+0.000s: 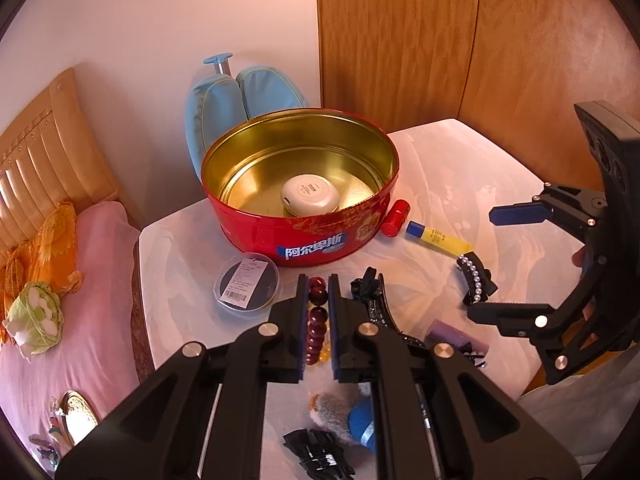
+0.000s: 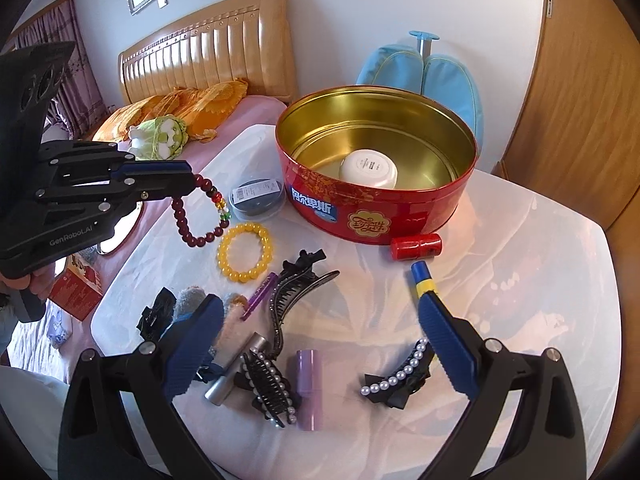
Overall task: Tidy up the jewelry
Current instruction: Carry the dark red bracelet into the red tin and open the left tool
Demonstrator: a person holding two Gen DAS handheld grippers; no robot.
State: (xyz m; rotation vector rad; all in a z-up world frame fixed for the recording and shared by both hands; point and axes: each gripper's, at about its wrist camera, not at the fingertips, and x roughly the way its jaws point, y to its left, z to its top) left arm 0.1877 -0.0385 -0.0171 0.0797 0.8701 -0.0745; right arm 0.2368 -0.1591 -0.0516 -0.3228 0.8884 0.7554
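Nearest, on the white table (image 2: 520, 280): right gripper (image 2: 320, 344) with fingers spread wide and holding nothing, above a lilac tube (image 2: 309, 388), with pearl-trimmed black hair clips (image 2: 400, 376) between the fingertips. Further left, left gripper (image 2: 188, 184), marked "GenRobot.AI", pinched tight on a dark red bead bracelet (image 2: 188, 220) dangling clear of the table. Just beside it, lying flat, a yellow bead bracelet (image 2: 245, 251). Beyond, a barcode-labelled clear round box (image 2: 256, 196), a red cylinder (image 2: 416, 246), then an open red tin (image 2: 376, 208) printed "阿尔卑斯", a white round case (image 2: 370, 168) inside
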